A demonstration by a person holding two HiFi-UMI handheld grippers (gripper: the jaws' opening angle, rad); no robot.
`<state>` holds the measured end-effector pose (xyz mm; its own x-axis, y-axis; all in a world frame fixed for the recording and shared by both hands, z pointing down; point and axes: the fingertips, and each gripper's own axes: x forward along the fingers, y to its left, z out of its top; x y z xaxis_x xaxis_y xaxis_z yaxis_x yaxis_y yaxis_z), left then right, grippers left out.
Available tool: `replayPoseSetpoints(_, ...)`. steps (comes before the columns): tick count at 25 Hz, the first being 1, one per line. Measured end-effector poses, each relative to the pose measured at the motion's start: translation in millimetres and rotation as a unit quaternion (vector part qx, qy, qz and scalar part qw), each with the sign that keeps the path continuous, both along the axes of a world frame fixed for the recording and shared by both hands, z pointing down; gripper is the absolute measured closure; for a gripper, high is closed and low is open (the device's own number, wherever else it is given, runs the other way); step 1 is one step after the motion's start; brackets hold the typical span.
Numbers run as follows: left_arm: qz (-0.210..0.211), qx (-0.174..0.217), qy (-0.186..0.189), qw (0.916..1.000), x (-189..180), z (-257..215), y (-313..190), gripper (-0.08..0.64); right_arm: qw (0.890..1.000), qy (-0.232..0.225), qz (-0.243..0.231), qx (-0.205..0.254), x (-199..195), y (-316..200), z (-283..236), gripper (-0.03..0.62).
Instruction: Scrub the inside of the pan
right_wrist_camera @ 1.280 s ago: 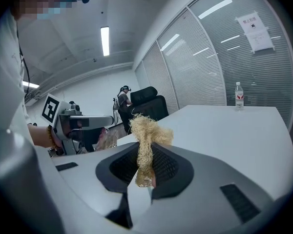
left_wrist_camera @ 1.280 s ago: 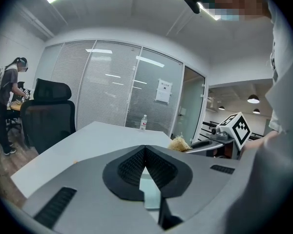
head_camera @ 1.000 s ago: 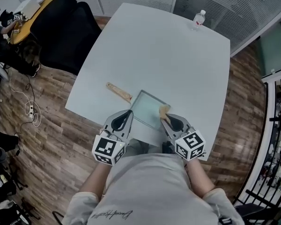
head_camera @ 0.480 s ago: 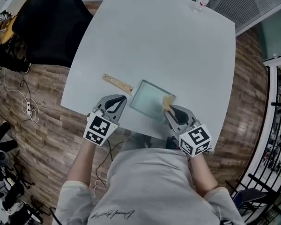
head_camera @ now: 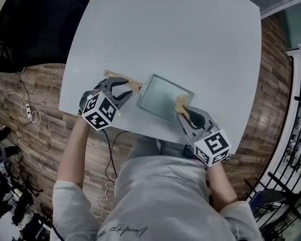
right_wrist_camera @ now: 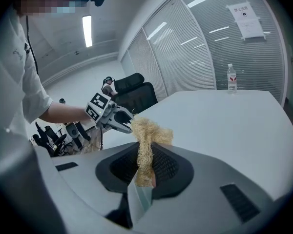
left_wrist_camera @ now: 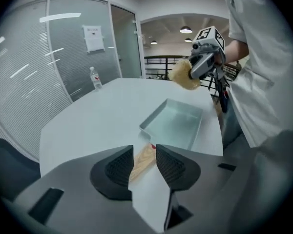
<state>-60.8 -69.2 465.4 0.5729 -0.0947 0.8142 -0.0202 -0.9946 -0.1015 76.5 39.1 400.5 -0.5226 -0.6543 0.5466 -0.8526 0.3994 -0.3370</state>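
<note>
On the table [head_camera: 190,34], the pan [head_camera: 163,98] gets braced
Left gripper [head_camera: 125,87], jaws just opened, straddles the pan's wooden handle [left_wrist_camera: 142,158] to steady it; right gripper [head_camera: 182,113] pinches the scrubber [head_camera: 180,103] above the pan's rim

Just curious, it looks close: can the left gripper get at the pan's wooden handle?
Probably yes: the left gripper has just been opening its jaws, and the wooden handle lies bare between them.
</note>
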Motion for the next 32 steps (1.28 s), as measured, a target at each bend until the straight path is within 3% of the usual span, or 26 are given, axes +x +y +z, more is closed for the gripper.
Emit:
replayPoseSetpoints(6,0.095,-0.017,-0.068,0.993,-3.1,26.3,-5.7,0.373,0.999,0.023,-0.028,-0.017,-6.6,-1.8,11.5,0.52)
replayPoseSetpoints(12,0.178,-0.01,-0.129,0.9755,-6.4,48.5,-5.6,0.359,0.999,0.023,-0.036,-0.019,-11.1,-6.2,13.0,0.52)
replayPoseSetpoints(22,0.244,0.006,-0.183,0.9523,-9.2,61.4,-5.2,0.38,0.998,0.03,-0.048,-0.026,-15.6,-4.4,16.8,0.52)
replayPoseSetpoints(32,0.253,-0.04,-0.203,0.945,-18.3,59.4,17.0,0.41,0.997,0.047,-0.056,-0.029,-19.7,-6.4,22.6,0.52)
